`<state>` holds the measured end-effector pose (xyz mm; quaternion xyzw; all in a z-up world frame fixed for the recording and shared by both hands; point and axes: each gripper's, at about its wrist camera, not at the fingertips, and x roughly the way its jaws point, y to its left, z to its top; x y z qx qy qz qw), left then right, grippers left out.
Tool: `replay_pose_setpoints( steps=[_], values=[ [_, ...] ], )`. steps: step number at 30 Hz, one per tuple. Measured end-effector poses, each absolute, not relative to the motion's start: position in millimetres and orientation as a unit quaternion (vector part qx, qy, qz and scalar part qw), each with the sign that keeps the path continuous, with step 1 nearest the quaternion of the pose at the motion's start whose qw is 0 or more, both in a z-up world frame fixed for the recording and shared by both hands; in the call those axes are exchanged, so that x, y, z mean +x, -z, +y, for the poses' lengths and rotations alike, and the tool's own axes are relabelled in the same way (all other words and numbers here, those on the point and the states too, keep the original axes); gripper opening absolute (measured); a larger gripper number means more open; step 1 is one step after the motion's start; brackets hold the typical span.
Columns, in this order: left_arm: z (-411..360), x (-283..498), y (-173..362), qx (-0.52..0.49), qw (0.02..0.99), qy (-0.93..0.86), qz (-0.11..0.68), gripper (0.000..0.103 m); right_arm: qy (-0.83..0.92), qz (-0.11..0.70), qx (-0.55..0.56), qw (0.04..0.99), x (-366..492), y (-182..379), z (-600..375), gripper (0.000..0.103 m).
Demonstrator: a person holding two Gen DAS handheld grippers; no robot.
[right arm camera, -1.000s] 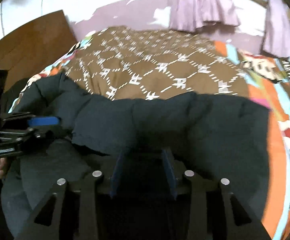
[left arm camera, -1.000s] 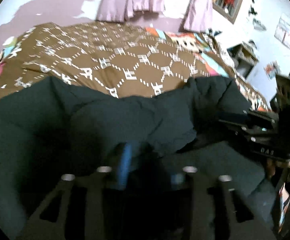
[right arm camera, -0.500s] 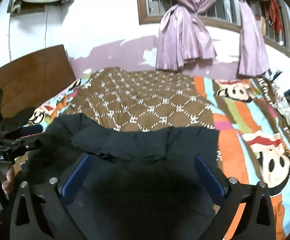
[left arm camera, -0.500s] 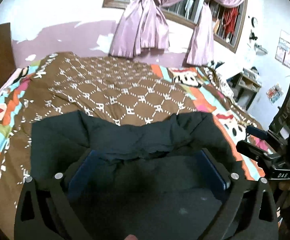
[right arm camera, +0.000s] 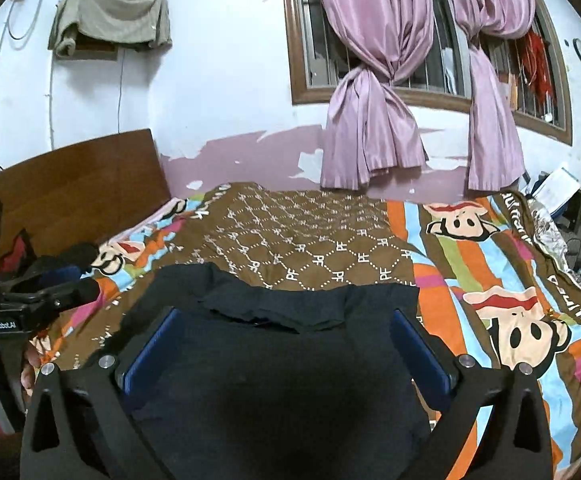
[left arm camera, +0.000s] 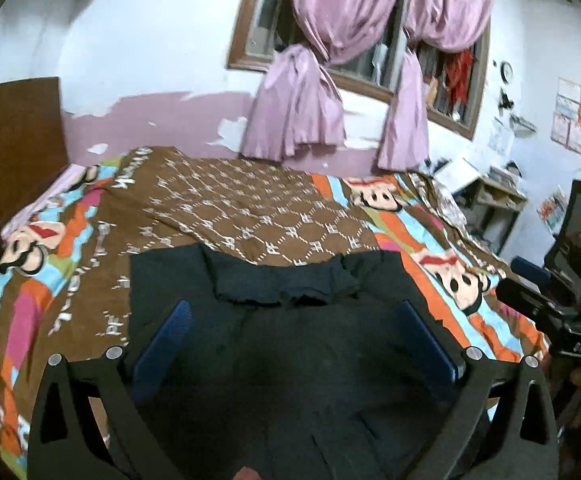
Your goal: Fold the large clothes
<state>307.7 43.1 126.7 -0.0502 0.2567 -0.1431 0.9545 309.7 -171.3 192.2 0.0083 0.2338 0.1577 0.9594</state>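
Lying flat on bed: dark garment [left arm camera: 290, 344], black/navy, spread on near part of the bedspread [left arm camera: 250, 216], w/ a strip of its far edge turned back on itself, rumpled [right arm camera: 278, 308].

Item 1, left tool [left arm camera: 290, 340]: fingers spread wide, blue pads [left arm camera: 162, 344] either side of garment, nothing gripped; held above the cloth. Seen also at left edge of right-wrist view [right arm camera: 46, 296], fist on its handle.

Item 2, right tool [right arm camera: 286, 348]: fingers likewise wide apart, blue pads [right arm camera: 422, 354] over the garment, holding nothing. Shows at right edge of left-wrist view [left arm camera: 550, 308], off the garment's right side.

Item 3, bedspread: brown centre w/ white diamond pattern, striped border in orange, blue, green, pink w/ cartoon monkey faces [right arm camera: 518, 332].

Item 4, surroundings: wooden headboard [right arm camera: 70, 188] at left; wall white over peeling pink; barred window [right arm camera: 430, 40] w/ knotted lilac curtains [right arm camera: 366, 120]; beige cloth [right arm camera: 110, 20] hung high on wall; cluttered shelf [left arm camera: 486, 200] far right; papers [left arm camera: 578, 116] pinned on the wall above it.
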Motion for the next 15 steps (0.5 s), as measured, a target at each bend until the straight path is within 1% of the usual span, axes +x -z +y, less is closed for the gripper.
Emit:
replay_pose_setpoints(
  steps=[7, 15],
  values=[
    [58, 247, -151, -0.046, 0.965, 0.106, 0.234, 0.101, -0.165, 0.224, 0.029, 0.960, 259, -210, -166, 0.103],
    [62, 188, -159, -0.007, 0.971, 0.094, 0.221, 0.101, -0.170, 0.217, 0.024, 0.961, 207, -217, -158, 0.103]
  ],
)
